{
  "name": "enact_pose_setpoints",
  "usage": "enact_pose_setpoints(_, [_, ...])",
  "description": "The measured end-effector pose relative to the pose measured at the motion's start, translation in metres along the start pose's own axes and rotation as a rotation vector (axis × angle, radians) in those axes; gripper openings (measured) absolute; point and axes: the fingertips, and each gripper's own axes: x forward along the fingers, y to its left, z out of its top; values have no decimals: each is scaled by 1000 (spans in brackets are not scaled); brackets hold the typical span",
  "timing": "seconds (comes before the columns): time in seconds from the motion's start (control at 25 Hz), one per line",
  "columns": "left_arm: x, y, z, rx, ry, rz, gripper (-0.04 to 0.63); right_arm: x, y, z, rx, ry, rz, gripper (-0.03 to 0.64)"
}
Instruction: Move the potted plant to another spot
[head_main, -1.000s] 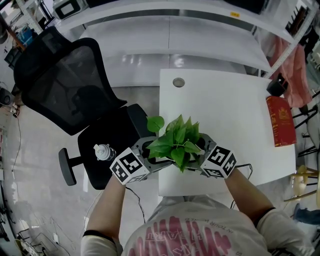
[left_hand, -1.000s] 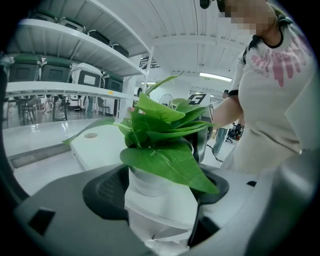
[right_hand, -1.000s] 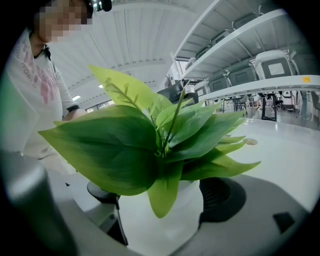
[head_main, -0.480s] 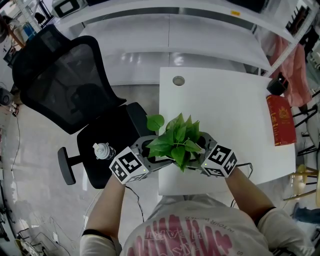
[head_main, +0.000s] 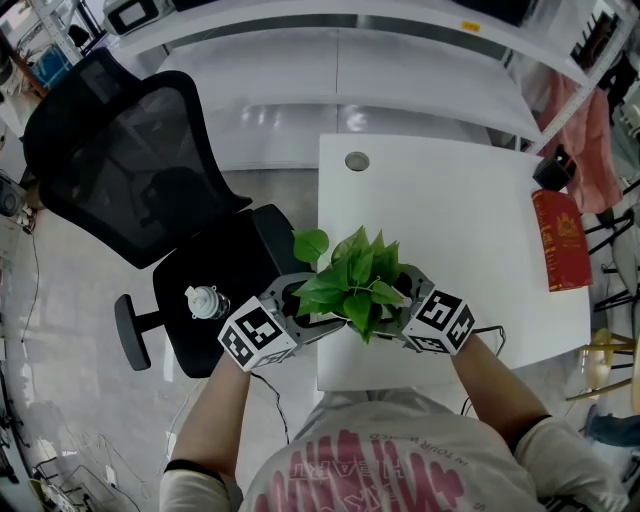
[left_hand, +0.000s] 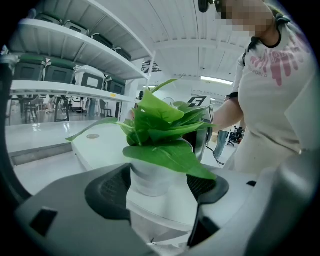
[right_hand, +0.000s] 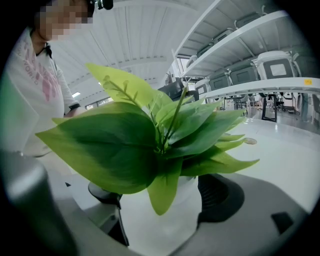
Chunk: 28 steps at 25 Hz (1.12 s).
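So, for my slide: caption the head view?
Left gripper and right gripper hold the potted plant at the desk edge.

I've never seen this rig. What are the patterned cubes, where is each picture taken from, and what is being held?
No robot here: a person holds a two-jaw gripper in each hand, and the patterned cubes are part of them. The top-down picture comes from a camera on the person's head. The other two come from cameras riding on the left gripper and right gripper, looking along their jaws. Both grip a potted plant from opposite sides, by the white table's left edge. Each one's jaws seem closed on its white pot, though leaves hide some contact. A red book lies at the table's right edge. An office chair stands alongside.
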Motion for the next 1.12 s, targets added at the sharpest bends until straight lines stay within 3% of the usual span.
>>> enact_pose_setpoints(0.12, [-1, 0, -1, -13, -9, 7, 341, 0, -3, -9, -13, 32, -11, 423])
enact_pose_setpoints(0.68, [-6, -1, -1, -25, -21, 12, 341, -1, 0, -10, 12, 22, -18, 416])
enact_pose_setpoints(1.12, [-7, -1, -2, -38, -43, 1, 341, -15, -1, -19, 41, 21, -61, 363])
